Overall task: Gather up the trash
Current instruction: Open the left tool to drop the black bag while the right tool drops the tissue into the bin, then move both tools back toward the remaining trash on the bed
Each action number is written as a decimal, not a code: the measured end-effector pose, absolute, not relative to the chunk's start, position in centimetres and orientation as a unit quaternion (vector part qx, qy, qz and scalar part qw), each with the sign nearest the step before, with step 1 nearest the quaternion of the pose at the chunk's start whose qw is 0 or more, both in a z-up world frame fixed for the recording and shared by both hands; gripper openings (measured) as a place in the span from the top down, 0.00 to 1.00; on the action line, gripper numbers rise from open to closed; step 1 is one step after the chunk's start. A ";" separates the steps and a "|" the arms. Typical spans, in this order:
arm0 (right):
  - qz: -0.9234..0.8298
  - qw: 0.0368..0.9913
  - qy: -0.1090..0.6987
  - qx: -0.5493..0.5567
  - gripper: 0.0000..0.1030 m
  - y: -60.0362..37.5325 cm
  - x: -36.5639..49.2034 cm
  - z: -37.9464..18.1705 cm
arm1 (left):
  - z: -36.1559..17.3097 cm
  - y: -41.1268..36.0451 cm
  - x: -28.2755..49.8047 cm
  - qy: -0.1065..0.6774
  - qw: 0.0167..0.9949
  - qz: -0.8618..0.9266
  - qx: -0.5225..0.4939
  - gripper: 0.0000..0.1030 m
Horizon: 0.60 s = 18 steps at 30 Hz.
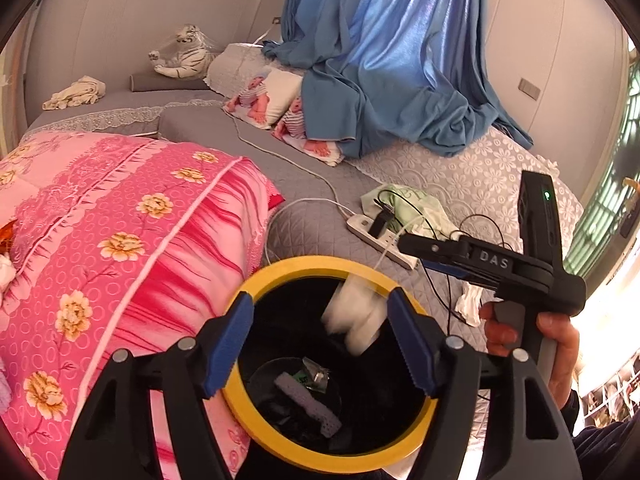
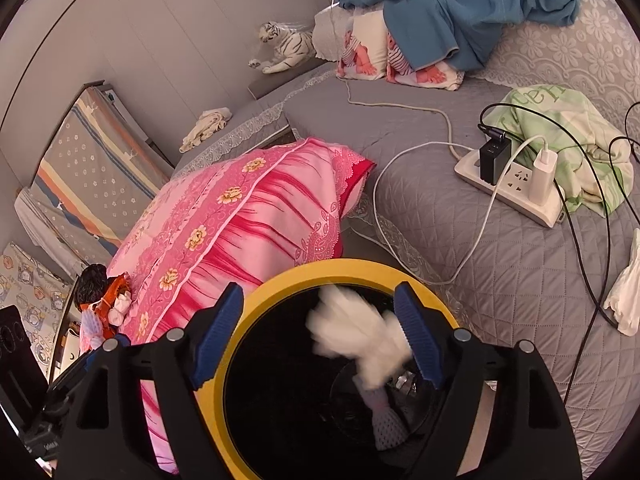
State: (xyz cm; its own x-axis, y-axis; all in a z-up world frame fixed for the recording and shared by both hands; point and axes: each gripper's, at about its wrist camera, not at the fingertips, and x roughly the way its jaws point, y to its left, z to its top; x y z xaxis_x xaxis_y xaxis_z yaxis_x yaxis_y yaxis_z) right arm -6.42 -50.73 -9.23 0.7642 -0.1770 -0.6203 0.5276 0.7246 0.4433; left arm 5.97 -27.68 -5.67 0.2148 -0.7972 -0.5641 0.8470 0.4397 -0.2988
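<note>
Both tongs, left (image 1: 320,344) and right (image 2: 320,336), gaped released over one yellow-rimmed black bin (image 2: 280,284). One blurred white tissue wad (image 2: 360,340) hung inside; another crumpled white tissue (image 2: 624,292) lay on the grey quilted bed (image 2: 500,264).

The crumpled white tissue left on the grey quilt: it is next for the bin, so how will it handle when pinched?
The white tissue looks crumpled and limp, so it will probably flop and squash flat. It seems very light, likely to slide on the quilt. A black cable lies beside it and could snag.

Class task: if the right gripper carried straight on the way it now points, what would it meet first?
Probably the blurred white tissue between the open right gripper fingers, above the yellow-rimmed bin; beyond it, the bin's dark interior. Depth is unclear.
</note>
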 end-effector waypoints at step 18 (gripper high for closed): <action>-0.105 0.916 0.291 0.256 0.27 -44.4 -0.3 -6.5 | -4.0 -16.4 12.6 0.311 0.854 -0.416 0.013 0.34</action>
